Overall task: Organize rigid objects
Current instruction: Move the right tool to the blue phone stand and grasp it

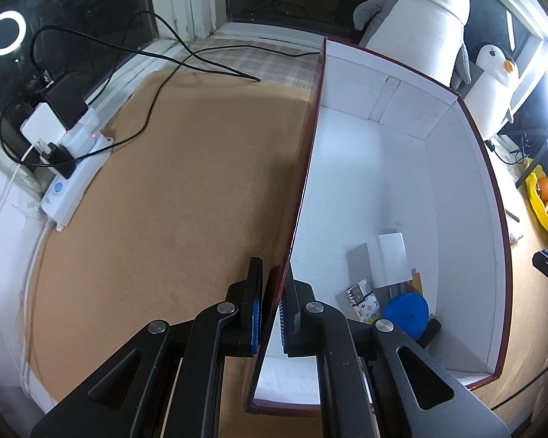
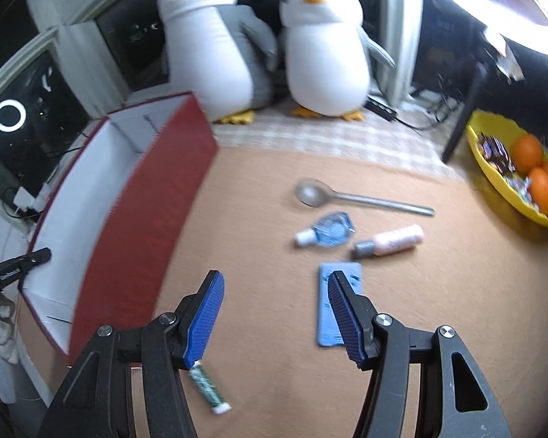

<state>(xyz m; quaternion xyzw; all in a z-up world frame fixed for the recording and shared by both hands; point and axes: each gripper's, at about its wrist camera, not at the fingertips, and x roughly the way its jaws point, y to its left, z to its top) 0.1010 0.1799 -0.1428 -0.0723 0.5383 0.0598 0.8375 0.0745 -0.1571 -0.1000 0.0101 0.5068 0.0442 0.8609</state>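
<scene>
My left gripper [image 1: 274, 310] is shut on the near wall of the red box [image 1: 307, 182], white inside. In the box lie a blue disc [image 1: 405, 310], a grey card [image 1: 360, 262], a white card [image 1: 392, 259] and a small patterned packet [image 1: 363, 301]. My right gripper [image 2: 274, 314] is open and empty above the brown mat. Ahead of it lie a blue flat case [image 2: 330, 314], a grey spoon [image 2: 361, 199], a clear blue bottle [image 2: 327, 233], a pink bottle [image 2: 391, 242] and a green tube [image 2: 208, 388]. The box [image 2: 153, 200] stands to its left.
Two plush penguins [image 2: 263, 43] stand at the back. A yellow bowl [image 2: 500, 179] with oranges and sweets sits at the right. A white power strip [image 1: 73, 168] with plugs and black cables [image 1: 171, 73] lies at the mat's left edge by the window.
</scene>
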